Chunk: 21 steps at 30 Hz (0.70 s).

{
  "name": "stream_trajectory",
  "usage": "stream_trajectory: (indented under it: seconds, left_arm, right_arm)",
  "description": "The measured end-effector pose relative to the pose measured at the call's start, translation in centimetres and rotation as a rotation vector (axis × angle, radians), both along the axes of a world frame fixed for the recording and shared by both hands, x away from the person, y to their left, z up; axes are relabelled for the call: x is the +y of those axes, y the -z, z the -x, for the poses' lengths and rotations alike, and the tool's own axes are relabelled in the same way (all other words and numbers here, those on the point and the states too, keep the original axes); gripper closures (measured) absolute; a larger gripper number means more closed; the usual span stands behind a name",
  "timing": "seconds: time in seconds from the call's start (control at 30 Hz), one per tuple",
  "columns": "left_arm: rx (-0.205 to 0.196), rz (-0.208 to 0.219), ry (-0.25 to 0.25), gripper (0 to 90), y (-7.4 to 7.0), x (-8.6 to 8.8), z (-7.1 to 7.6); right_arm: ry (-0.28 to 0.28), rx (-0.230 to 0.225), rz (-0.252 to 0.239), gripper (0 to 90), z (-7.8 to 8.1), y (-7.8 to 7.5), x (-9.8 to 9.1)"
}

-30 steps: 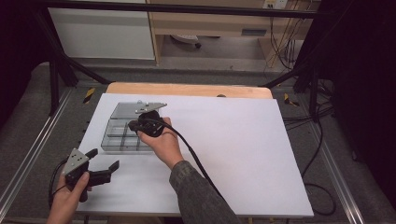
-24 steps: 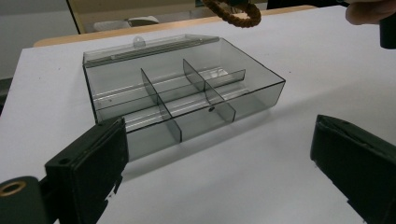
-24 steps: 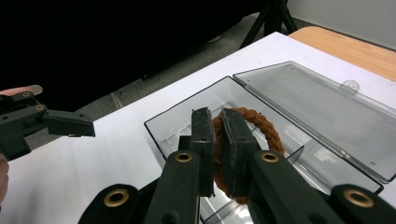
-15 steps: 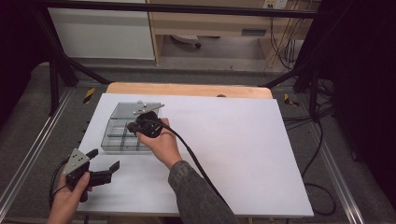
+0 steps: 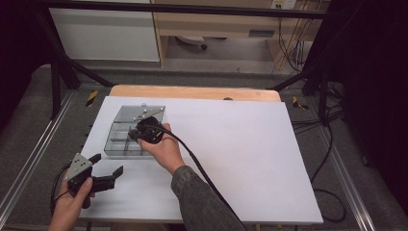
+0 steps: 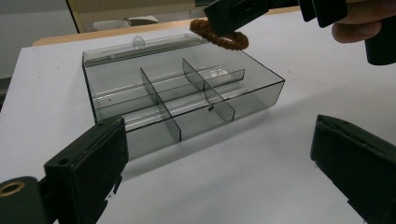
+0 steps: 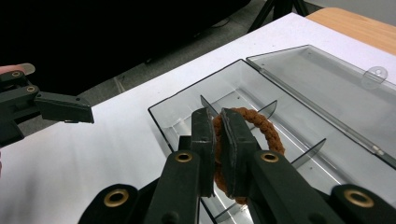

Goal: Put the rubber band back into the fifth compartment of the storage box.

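Note:
A brown braided ring (image 7: 262,125) is pinched between the fingers of my right gripper (image 7: 218,135), which is shut on it. It hangs just above the divided compartments of a clear grey plastic box (image 7: 187,109) whose lid (image 7: 322,86) lies open flat. In the left gripper view the ring (image 6: 223,38) hangs over the box's (image 6: 182,95) far right corner under the right gripper (image 6: 236,11). My left gripper (image 6: 219,154) stands open with nothing between its fingers, a little short of the box. From above, the box (image 5: 118,142) sits at the table's left, the right gripper (image 5: 143,131) over it and the left gripper (image 5: 108,164) near the front left.
The box rests on a white sheet (image 5: 240,149) covering the wooden table (image 5: 192,91). A black cable (image 5: 197,166) trails from the right gripper along the person's forearm. Metal rails (image 5: 29,159) run along both table sides.

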<state>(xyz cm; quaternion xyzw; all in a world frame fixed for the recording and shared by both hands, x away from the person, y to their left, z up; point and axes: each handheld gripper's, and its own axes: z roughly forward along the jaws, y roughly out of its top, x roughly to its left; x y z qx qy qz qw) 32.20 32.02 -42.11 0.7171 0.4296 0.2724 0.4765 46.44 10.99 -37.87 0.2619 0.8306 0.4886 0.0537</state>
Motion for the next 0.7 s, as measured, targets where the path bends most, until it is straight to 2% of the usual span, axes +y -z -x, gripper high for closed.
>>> stream_trajectory:
  seconds: [0.7]
  left_arm:
    - [0.005,0.004,0.001,4.0,0.01,0.03,0.0]
  right_arm:
    - [-0.031,0.026,0.031,84.4,0.1,0.96,1.04]
